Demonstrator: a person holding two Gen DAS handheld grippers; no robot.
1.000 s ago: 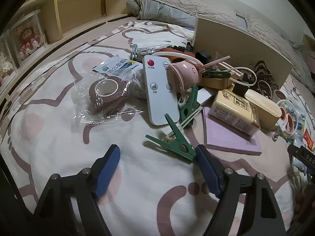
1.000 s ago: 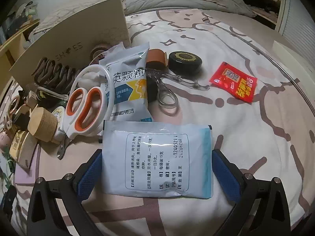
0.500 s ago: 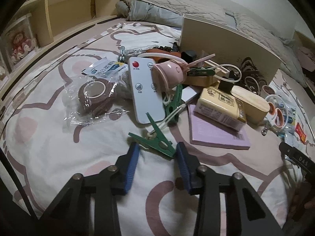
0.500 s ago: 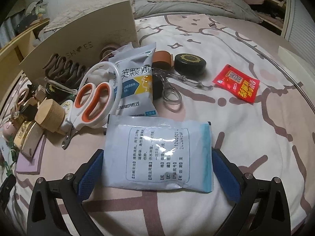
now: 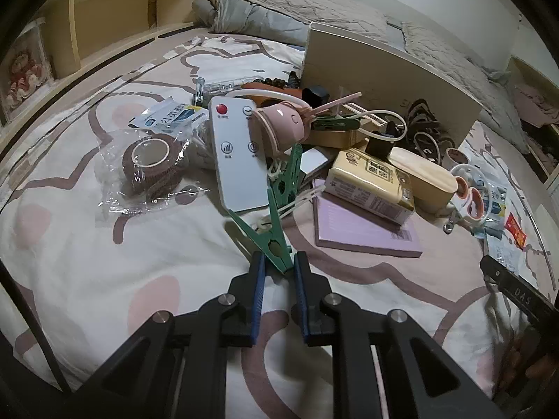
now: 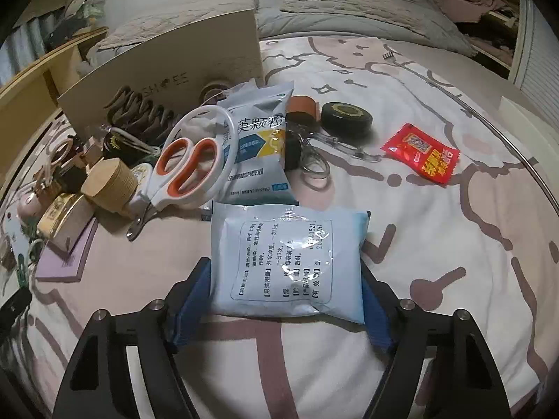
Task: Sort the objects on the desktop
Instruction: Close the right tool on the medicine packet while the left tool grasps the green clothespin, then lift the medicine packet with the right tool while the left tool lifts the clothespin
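Note:
My left gripper (image 5: 278, 266) is shut on the near end of a green clothes peg (image 5: 267, 230) that lies on the patterned bedsheet (image 5: 104, 262). A second green peg (image 5: 290, 171) is tied to it by white cord. My right gripper (image 6: 284, 279) is closed against both sides of a pale blue medicine sachet (image 6: 290, 262), which bulges between the pads (image 6: 194, 293). A pile of desktop objects lies beyond: a white remote (image 5: 237, 157), a pink cup (image 5: 279, 125), white-and-orange scissors (image 6: 190, 164).
A beige shoebox (image 5: 384, 70) stands behind the pile. A wrapped brown tape roll (image 5: 150, 164), a purple notepad (image 5: 363, 227) and a yellow box (image 5: 370, 185) lie nearby. A red sachet (image 6: 421, 152), a black round tin (image 6: 344, 115) and a clear clip (image 6: 335, 143) lie right. A wooden shelf (image 5: 104, 17) runs left.
My left gripper moved forward and closed from wide open onto the green peg. My right gripper closed in on the blue sachet, which now bulges.

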